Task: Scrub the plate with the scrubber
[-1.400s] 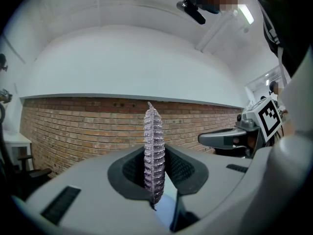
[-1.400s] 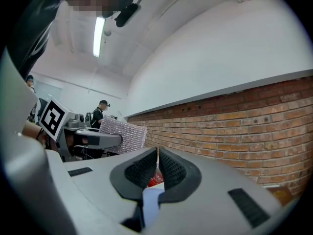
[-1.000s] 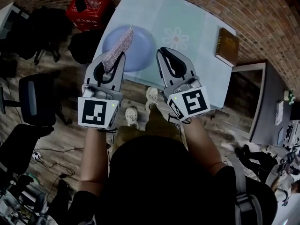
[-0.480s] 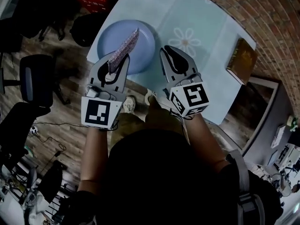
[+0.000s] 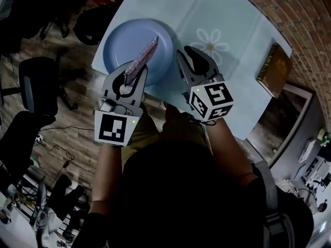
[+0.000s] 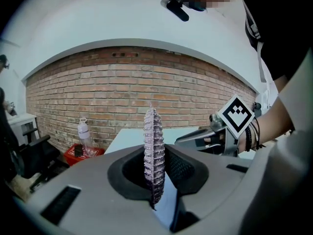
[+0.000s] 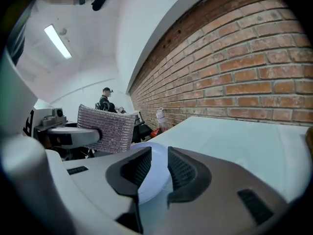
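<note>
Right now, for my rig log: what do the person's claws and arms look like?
The left claw and right claw: grey wedge shells, black ribbed pads, each with a white cube of black square markers. Black top, forearms bare; dark bands on the right wrist.

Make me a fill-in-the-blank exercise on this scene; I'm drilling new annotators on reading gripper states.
1. The left gripper is shut on the ____.
2. The right gripper is ____ and holds nothing.
3. The plate on the table is ____ in colour.
Missing words: scrubber; open; blue.
</note>
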Motion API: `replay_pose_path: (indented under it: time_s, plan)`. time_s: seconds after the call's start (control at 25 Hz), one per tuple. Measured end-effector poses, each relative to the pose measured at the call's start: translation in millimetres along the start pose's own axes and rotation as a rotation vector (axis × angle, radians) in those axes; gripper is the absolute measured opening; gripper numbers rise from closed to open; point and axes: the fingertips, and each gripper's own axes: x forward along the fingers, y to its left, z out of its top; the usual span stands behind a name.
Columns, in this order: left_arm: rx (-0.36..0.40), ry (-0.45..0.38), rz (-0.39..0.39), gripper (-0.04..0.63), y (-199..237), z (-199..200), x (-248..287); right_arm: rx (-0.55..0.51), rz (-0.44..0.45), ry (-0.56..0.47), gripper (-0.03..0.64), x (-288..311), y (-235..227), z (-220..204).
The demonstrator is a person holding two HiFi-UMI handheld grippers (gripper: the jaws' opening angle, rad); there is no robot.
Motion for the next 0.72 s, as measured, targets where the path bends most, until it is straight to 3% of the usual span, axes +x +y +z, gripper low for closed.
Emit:
replay_pose_path:
  time_s: [0.36,0.72]
  plan:
    - [-0.003,0.078,-0.202,0.08,9,-43,35,0.119,-0.098,0.087,0.109,35,-13,-36]
    - [0.06,0.153,-0.357,0.08,7,-79,57,0.221,-0.178,0.139,0.109,60,-17,-85]
